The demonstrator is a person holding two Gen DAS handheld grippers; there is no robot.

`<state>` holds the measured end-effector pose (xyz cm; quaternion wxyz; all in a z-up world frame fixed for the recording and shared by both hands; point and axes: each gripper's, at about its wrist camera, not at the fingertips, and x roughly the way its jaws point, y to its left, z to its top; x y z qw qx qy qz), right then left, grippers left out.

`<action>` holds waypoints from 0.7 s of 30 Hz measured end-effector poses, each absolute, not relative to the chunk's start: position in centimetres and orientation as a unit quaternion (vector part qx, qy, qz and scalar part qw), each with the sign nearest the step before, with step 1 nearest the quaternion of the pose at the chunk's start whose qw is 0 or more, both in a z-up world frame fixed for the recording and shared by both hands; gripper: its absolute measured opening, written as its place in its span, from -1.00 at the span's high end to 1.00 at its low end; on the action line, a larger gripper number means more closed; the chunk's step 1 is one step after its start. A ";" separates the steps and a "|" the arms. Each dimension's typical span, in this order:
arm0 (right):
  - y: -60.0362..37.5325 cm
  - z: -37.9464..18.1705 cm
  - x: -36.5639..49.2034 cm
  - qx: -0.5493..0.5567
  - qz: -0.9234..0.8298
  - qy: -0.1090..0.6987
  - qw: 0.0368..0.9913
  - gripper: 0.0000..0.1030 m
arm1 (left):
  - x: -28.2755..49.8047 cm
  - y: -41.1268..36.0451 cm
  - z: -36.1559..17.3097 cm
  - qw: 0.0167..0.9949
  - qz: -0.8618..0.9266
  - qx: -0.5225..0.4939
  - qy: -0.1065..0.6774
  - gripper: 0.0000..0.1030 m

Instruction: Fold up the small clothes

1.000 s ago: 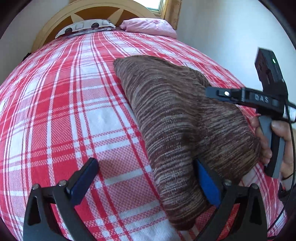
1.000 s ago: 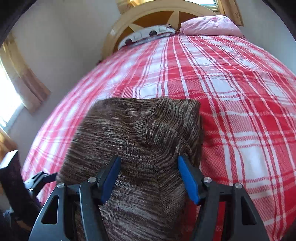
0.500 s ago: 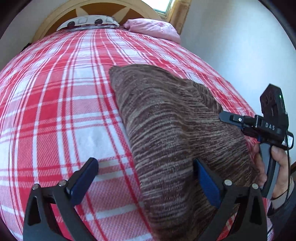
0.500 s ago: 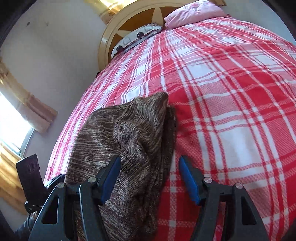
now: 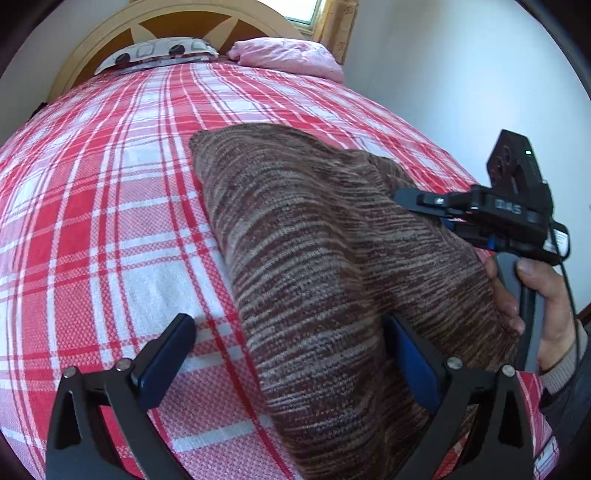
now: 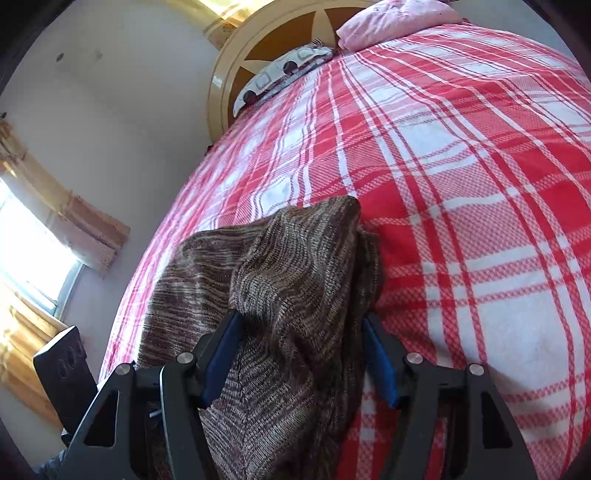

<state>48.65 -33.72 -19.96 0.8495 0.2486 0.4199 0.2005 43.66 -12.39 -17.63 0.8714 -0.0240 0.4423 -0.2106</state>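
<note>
**Brown knit folded on the plaid bed**

Brown-and-cream striped knit garment (image 5: 314, 266) lies folded on the red-and-white checked bedspread (image 5: 103, 206). The right gripper (image 6: 301, 354) is closing its jaws around a raised fold. The left gripper (image 5: 291, 354) stands wide apart, one pad against the knit, clamping nothing.

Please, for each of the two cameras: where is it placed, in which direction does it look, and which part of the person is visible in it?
Left wrist: on the left claw, looking up the bed to the headboard; shows the right claw and the hand holding it.
Right wrist: on the right claw, closing around a sweater fold, looking along the bedspread; no body shows.
Shared: brown sweater, pink pillow.
</note>
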 end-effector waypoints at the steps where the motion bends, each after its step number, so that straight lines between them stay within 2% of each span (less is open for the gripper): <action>1: -33.9 -20.2 48.7 0.254 0.202 0.419 0.848 0.06 | 43.6 -12.4 -17.6 0.870 -0.215 -0.027 0.442 -0.99; 2: -34.1 -20.4 48.7 0.263 0.207 0.419 0.844 0.20 | 43.5 -12.3 -17.6 0.869 -0.219 -0.029 0.442 -0.99; 4: -34.4 -20.7 48.6 0.279 0.222 0.419 0.835 0.36 | 43.4 -12.5 -17.6 0.869 -0.222 -0.027 0.442 -0.97; 8: -33.7 -20.5 48.5 0.261 0.218 0.418 0.842 0.37 | 43.1 -12.7 -17.4 0.868 -0.228 -0.026 0.439 -0.84; 11: -33.5 -20.4 48.5 0.255 0.218 0.416 0.845 0.38 | 42.8 -12.9 -17.4 0.867 -0.238 -0.022 0.437 -0.65; 12: -33.5 -20.4 48.5 0.254 0.218 0.416 0.845 0.39 | 42.7 -13.0 -17.3 0.867 -0.243 -0.023 0.435 -0.51; 13: -33.4 -20.4 48.5 0.251 0.217 0.416 0.846 0.40 | 42.6 -13.0 -17.3 0.865 -0.250 -0.024 0.434 -0.28; 21: -32.7 -19.7 47.8 0.228 0.216 0.413 0.855 0.53 | 41.5 -12.4 -16.6 0.872 -0.250 -0.035 0.420 0.32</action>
